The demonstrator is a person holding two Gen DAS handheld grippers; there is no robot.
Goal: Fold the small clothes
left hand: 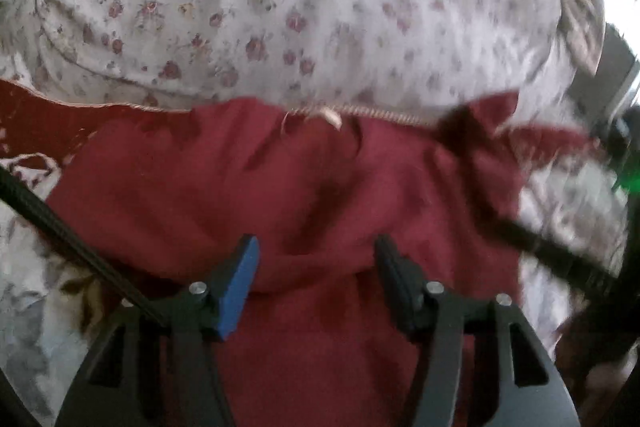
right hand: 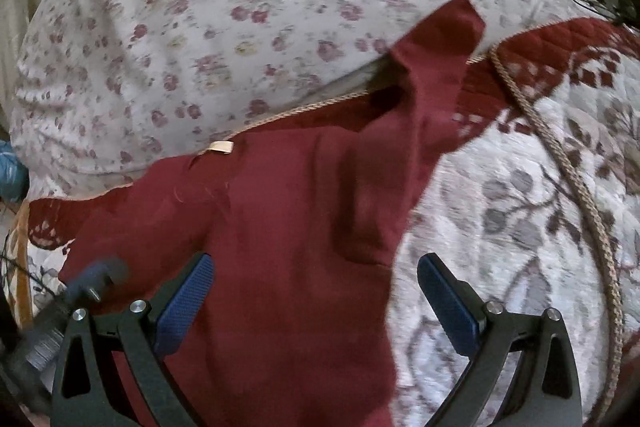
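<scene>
Maroon shirt [right hand: 288,235] lies on a quilted bedspread [right hand: 500,195], its neck end toward the far side, up against a floral pillow [right hand: 240,19]. Cream neck label [right hand: 221,146] sits at the far edge, so long axis runs from near the cameras away to the pillow. One sleeve [right hand: 436,39] sticks up and away to the upper right, tip lifted over the pillow edge; fabric under it is folded, dark gap showing. Gold cord trim [right hand: 560,155] of the bedspread runs along the pillow line and curves down the right side.

Right gripper [right hand: 316,291]: tongs wide, nothing between them, blue pads [right hand: 188,303] either side of the shirt's lower body, right pad over the bedspread just beside the shirt edge.

Left gripper [left hand: 316,279]: tongs spread, holding nothing, over the same maroon shirt [left hand: 280,187], which fills the lower middle. Label [left hand: 334,119] again at far edge by the pillow [left hand: 280,7]. Right side of this view is motion-blurred; dark blurred shape crossing there, cannot tell what exactly.
</scene>
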